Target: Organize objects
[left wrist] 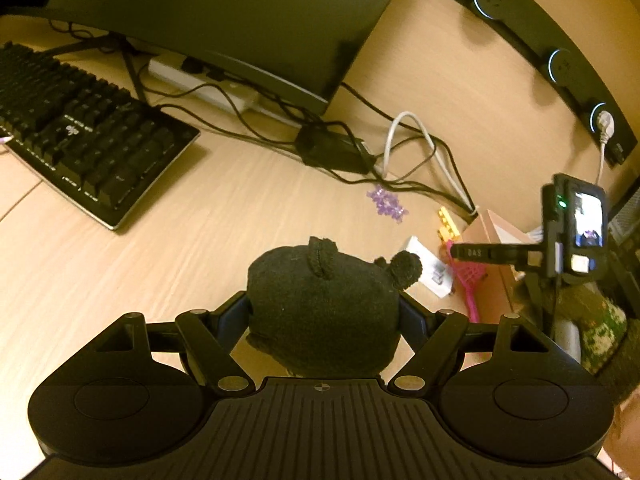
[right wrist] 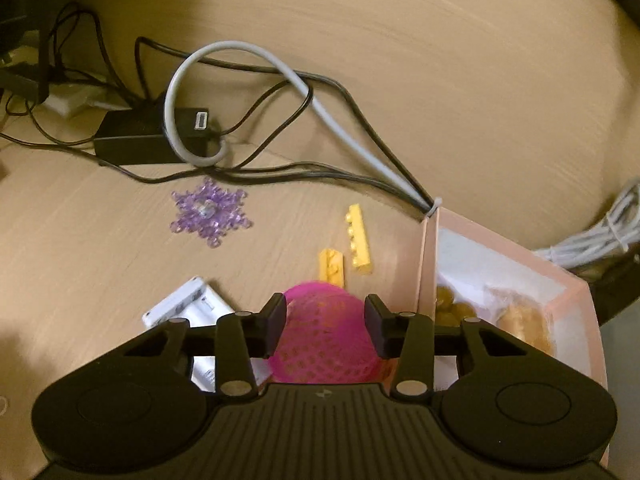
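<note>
Left wrist – left tongs [left wrist: 324, 312] grip dark knit hat [left wrist: 320, 300].

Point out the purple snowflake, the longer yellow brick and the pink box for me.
purple snowflake [right wrist: 210, 212]: right wrist view, on its centre hub.
longer yellow brick [right wrist: 360, 242]: right wrist view, on its studded top, mid-length.
pink box [right wrist: 427, 264]: right wrist view, on its left wall.

1. A home office desk: a wood-grain desktop [left wrist: 100, 280] carries a black keyboard [left wrist: 80, 128] and a monitor [left wrist: 224, 20].
2. A power strip [left wrist: 200, 84] and tangled cables [right wrist: 320, 92] lie behind.
</note>
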Demonstrator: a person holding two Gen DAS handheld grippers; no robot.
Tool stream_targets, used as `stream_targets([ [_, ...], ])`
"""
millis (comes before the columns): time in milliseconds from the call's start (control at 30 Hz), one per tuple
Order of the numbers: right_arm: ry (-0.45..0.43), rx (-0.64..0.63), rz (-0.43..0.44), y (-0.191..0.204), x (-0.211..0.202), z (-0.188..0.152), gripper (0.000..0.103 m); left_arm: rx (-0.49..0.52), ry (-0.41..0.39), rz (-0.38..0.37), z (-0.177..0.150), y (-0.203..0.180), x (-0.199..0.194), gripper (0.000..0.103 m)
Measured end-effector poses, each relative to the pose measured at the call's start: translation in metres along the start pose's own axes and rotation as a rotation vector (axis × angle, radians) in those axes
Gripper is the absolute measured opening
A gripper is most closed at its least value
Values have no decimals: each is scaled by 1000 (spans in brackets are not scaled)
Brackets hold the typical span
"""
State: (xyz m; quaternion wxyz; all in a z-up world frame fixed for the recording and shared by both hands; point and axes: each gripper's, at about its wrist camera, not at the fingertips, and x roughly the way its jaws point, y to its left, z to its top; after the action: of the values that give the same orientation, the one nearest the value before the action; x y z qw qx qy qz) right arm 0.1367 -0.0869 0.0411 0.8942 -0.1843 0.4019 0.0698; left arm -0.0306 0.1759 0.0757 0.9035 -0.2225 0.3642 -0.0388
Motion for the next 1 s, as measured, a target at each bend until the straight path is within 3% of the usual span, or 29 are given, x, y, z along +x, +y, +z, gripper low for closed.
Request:
stream_targets([
  [133,13,35,71,0,-14,-11,43,3,10,-5,0,-1,1,82],
  [300,62,80,269,1,-42,-35,42,8,25,-18,-1,-3,2,82],
  [400,39,82,350,0,-62,-46,42,11,22,-20,-1,-2,0,82],
  [533,-30,106,255,-12,-68,-34,40,-1,29,-30,-1,2,1,82],
  [633,-11,125,204,-12,-49,-12,32,1,32,-40,0,4,0,82],
  [733,14,115,170,-6,-24,10,31,0,25,-45,3,8,-4,82],
  [900,116,222,227,-6,16,33,31,-15,8,-38,6,20,-13,82],
  [1000,153,226,217,2,33,36,31,-23,8,-22,9,27,-13,82],
])
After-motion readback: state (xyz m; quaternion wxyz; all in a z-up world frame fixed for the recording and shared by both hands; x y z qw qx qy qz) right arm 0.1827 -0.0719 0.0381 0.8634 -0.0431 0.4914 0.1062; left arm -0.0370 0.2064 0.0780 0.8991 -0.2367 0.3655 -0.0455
